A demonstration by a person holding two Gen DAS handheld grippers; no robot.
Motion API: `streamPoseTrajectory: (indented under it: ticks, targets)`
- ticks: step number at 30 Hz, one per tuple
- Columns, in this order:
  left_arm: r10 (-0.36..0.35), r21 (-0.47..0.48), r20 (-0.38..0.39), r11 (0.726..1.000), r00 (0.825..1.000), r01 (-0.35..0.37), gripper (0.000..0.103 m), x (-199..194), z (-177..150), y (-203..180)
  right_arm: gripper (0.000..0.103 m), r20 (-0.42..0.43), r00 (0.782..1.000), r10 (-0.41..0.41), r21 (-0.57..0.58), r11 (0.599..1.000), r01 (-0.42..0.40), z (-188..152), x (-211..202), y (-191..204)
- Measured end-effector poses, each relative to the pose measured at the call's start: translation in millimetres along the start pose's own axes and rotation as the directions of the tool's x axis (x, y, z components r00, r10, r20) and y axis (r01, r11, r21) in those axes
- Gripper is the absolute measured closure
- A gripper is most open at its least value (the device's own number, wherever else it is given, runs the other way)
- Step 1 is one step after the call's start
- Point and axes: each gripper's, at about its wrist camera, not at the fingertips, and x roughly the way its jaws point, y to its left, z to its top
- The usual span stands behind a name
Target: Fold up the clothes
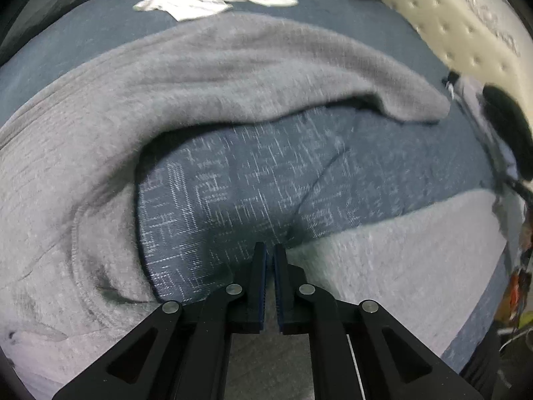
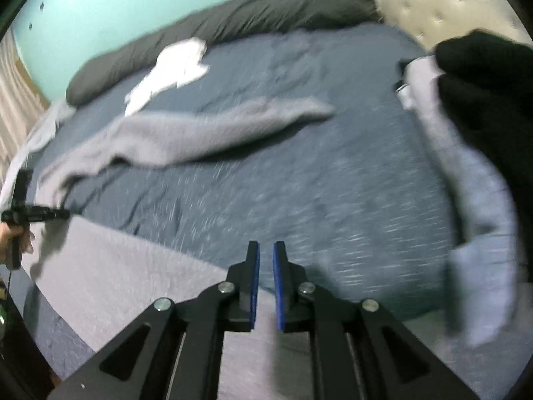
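A large grey fleece garment [image 1: 83,173] lies spread on the dark blue patterned bedspread [image 1: 253,173] of a bed. Its long sleeve [image 2: 200,133] stretches across the middle of the bedspread. A broad flat part of it [image 2: 110,273] covers the near edge of the bed.

The left gripper [image 1: 269,253] points steeply down at the near edge. Its blue-padded jaws are clenched almost together with only a thin slit between them. Its tips hover right where the grey fleece meets the bare bedspread, and no cloth is visible between the pads.

The right gripper [image 2: 265,250] is blurred. Its jaws stand nearly closed with a narrow gap, and nothing is caught in them. It is over the same near edge, with the flat fleece just below and to its left.

A crumpled white garment [image 2: 170,70] lies farther back near the dark grey pillow [image 2: 216,23] at the far edge. A cream tufted mattress [image 1: 466,26] stands at the far right corner.
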Motion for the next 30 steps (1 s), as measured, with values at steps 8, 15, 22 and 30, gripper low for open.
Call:
streamPoseTrajectory:
  ticks: [8, 15, 22, 30]
  targets:
    - [-0.001, 0.002, 0.043, 1.0, 0.999, 0.001, 0.095, -32.7, -2.1, -0.3, 0.074, -0.006, 0.983, -0.185, 0.079, 0.98, 0.185, -26.6, -43.8, -56.7]
    - [0.001, 0.036, 0.045, 0.999, 0.999, -0.002, 0.095, -46.6, -7.2, -8.8, 0.073, -0.094, 0.968, -0.232, 0.249, 0.936, 0.248, -69.8, -40.2, -101.6]
    - [0.016, 0.021, 0.045, 1.0, 0.999, -0.017, 0.094, -58.2, -15.7, -1.8, 0.07, -0.114, 0.977, -0.178, 0.328, 0.922, 0.206, -88.7, -28.9, -107.9]
    - [0.038, -0.026, 0.062, 0.999, 0.997, -0.036, 0.093, -77.5, -25.0, 23.1, 0.097, -0.081, 0.948, -0.308, 0.29, 0.903, 0.318, -82.2, -46.8, -97.3]
